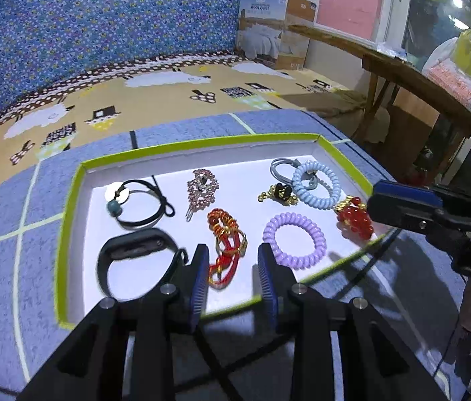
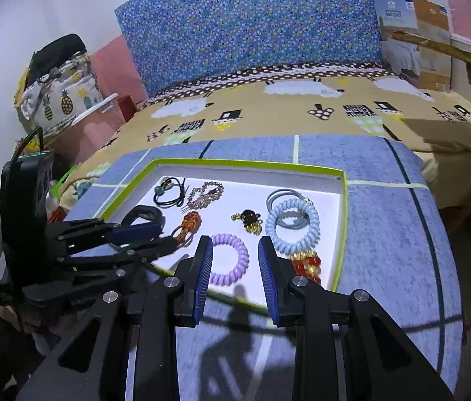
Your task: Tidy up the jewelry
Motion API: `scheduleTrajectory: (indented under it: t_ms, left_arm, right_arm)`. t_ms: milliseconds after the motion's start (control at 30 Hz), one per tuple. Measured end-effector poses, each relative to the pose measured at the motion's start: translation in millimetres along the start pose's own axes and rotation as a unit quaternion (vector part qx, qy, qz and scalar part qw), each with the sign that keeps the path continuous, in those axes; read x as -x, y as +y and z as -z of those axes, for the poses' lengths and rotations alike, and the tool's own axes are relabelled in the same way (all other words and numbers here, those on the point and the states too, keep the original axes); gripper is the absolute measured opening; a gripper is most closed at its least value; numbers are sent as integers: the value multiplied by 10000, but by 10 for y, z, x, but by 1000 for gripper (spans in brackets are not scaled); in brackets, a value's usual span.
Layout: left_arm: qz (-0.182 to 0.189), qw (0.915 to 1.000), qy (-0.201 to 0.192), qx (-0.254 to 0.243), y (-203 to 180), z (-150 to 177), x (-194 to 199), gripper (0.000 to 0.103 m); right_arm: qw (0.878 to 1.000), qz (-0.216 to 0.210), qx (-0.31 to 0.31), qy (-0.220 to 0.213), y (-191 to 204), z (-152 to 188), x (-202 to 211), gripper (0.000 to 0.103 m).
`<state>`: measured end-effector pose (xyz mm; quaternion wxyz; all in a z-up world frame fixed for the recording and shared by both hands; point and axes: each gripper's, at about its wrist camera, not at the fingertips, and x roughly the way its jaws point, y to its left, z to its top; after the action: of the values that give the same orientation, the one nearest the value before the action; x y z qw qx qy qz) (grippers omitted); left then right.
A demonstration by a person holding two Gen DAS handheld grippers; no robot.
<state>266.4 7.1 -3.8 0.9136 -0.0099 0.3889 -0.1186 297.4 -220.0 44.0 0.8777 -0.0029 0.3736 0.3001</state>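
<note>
In the left wrist view, the left gripper [image 1: 233,260] hangs over the near edge of the green-rimmed tray [image 1: 68,200] with its fingers released and grasping nothing; the red and gold bracelet [image 1: 227,244] lies between them on the white floor, the black band [image 1: 135,260] is to its left, and the purple coil tie [image 1: 295,239] is to its right. In the right wrist view, the right gripper [image 2: 235,254] also has its fingers apart and empty above the near rim, the purple coil tie [image 2: 227,259] lies in the gap, and the light blue coil tie [image 2: 292,222] is just beyond it on the right.
</note>
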Motion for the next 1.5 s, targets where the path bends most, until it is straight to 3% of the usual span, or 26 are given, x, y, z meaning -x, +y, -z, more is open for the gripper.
scheduleTrajectory:
  t_ms: [333,833,1100,1500]
  left_arm:
    - [-40,9994,-351,28,-200,369,613,32]
    - [-245,9969,-681,298,-429,887,1229,32]
    - [-560,9941,-869,340,-464,1123,1412,32]
    - [-823,9921,-854,413,-442,1339,1453,32]
  right_arm:
    - [9998,125,1,-180,177,357,469,29]
    - [9988,368,179,-280,528,861,988,30]
    - [9982,447,238,-317,668,1096,1130,30]
    - [9974,513,328,-397,756,1271,1178,30]
